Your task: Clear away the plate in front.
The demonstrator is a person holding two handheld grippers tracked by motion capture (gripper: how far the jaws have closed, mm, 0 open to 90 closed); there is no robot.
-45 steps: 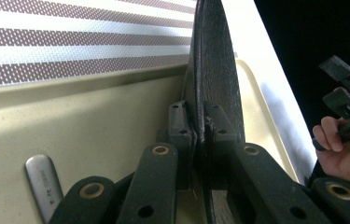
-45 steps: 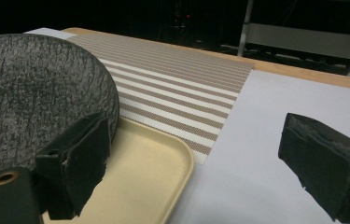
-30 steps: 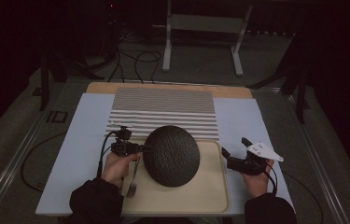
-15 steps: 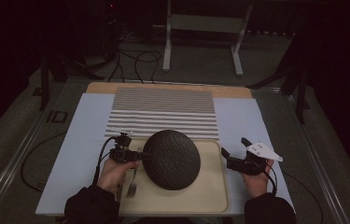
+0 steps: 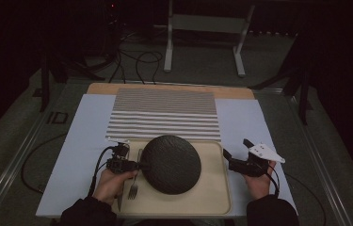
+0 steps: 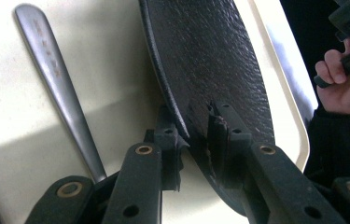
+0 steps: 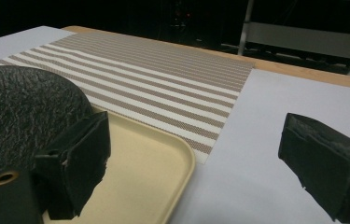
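A dark, rough-surfaced round plate (image 5: pixel 174 165) (image 6: pixel 210 60) (image 7: pixel 18 102) lies on a beige tray (image 5: pixel 212 197) (image 6: pixel 116 70) (image 7: pixel 149 158). My left gripper (image 5: pixel 141 165) (image 6: pixel 196 135) is at the plate's left rim. Its jaws have just been opening: the rim stands between them, with a gap beside the pads. A metal fork (image 5: pixel 134 186) (image 6: pixel 56 79) lies on the tray just left of the plate. To the right of the tray, my right gripper (image 5: pixel 236 148) (image 7: pixel 191 154) is held over the pale board, open wide and holding nothing.
A striped placemat (image 5: pixel 164 113) (image 7: pixel 163 74) lies beyond the tray on the pale board (image 5: pixel 84 141). A thin blade-like utensil (image 5: pixel 119 203) shows by the left hand. Cables and a metal stand (image 5: pixel 202 28) are on the floor behind the table.
The plate has come down and a little toward the person, settling flatter on the tray. The left gripper moved with it. The right gripper stayed where it was.
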